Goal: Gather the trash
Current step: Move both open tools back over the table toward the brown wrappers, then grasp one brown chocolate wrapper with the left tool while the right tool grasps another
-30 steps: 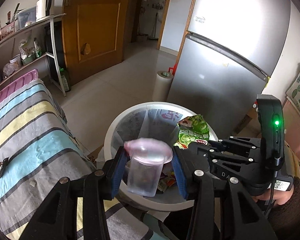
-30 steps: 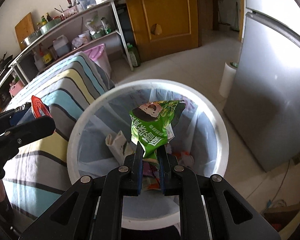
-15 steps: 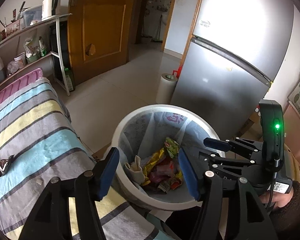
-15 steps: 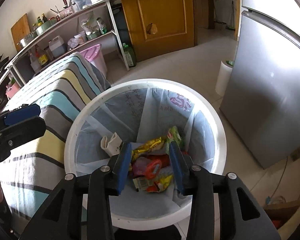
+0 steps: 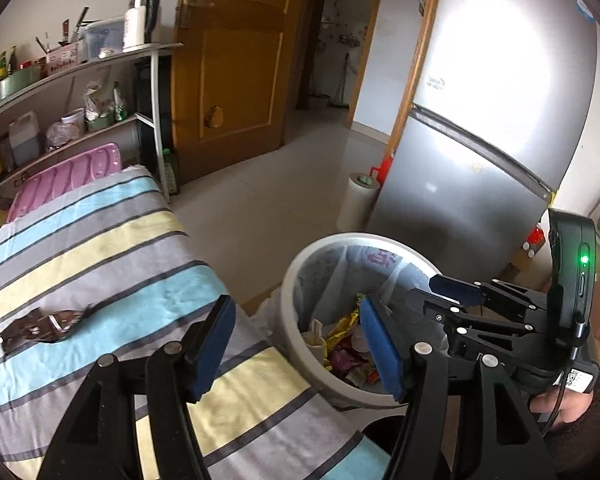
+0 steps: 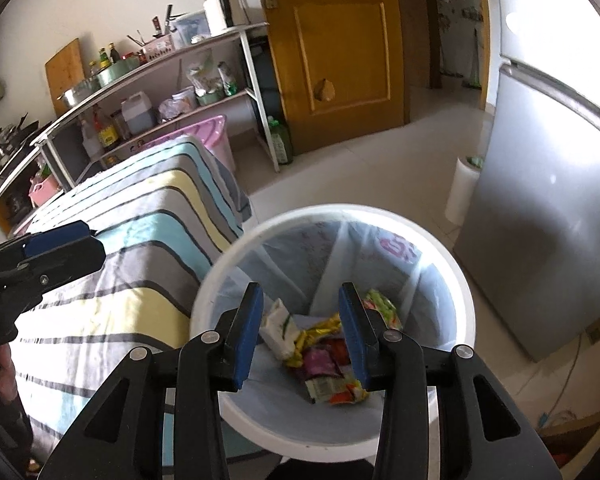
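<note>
A white trash bin [image 5: 300, 280] with a clear liner stands beside the striped bed; it also shows in the right wrist view [image 6: 456, 276]. Several wrappers [image 6: 324, 356] lie in its bottom. A dark brown wrapper [image 5: 44, 326] lies on the striped bedcover [image 5: 100, 256]. My left gripper [image 5: 296, 344] is open and empty, over the bed edge next to the bin. My right gripper [image 6: 300, 332] is open and empty above the bin; it shows in the left wrist view [image 5: 456, 284] over the bin's right rim.
A silver fridge [image 5: 488, 140] stands right of the bin, with a white paper roll [image 5: 358, 200] on the floor beside it. A metal shelf rack [image 6: 160, 80] with bottles and a pink tub [image 6: 204, 136] stands behind the bed. A wooden door [image 5: 236, 60] is at the back.
Both grippers opened: the left let go of the plastic cup and the right let go of the green packet, into the bin. The left gripper then swung left toward the bed.
</note>
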Tool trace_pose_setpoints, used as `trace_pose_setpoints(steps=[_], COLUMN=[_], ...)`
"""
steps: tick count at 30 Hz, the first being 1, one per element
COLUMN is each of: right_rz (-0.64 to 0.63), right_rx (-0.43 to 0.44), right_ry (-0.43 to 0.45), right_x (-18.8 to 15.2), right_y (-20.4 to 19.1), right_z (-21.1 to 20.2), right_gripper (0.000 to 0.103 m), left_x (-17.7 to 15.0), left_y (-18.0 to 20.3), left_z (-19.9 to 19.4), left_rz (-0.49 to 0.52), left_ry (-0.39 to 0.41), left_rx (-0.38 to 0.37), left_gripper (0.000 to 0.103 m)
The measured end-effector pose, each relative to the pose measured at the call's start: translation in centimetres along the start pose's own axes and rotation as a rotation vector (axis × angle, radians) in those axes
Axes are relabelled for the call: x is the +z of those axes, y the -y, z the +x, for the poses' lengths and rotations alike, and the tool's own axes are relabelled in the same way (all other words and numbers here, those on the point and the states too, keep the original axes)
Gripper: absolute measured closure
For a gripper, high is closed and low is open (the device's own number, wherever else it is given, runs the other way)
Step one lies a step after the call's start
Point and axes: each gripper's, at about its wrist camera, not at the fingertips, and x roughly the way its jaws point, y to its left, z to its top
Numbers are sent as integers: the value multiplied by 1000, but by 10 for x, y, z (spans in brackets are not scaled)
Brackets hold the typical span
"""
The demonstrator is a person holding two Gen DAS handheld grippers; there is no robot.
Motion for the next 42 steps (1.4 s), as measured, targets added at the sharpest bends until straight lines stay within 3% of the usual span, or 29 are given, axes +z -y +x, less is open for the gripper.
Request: trace_pose_setpoints(steps=[19, 30, 42], right_rz=[-92, -203, -324], right_rx=[126, 246, 327], right_ry=[57, 32, -33], right_x=[17, 31, 41], right_y=[-76, -149, -217], right_z=[-6, 23, 63], right_gripper=[63, 63, 62], left_x=[-15, -35, -57], left_y=[-72, -157, -220], left_z=[-51, -84, -98], left_rz=[-99, -211, -290], left_ry=[70, 83, 53], left_rx=[108, 247, 325], left_gripper=[36, 36, 35])
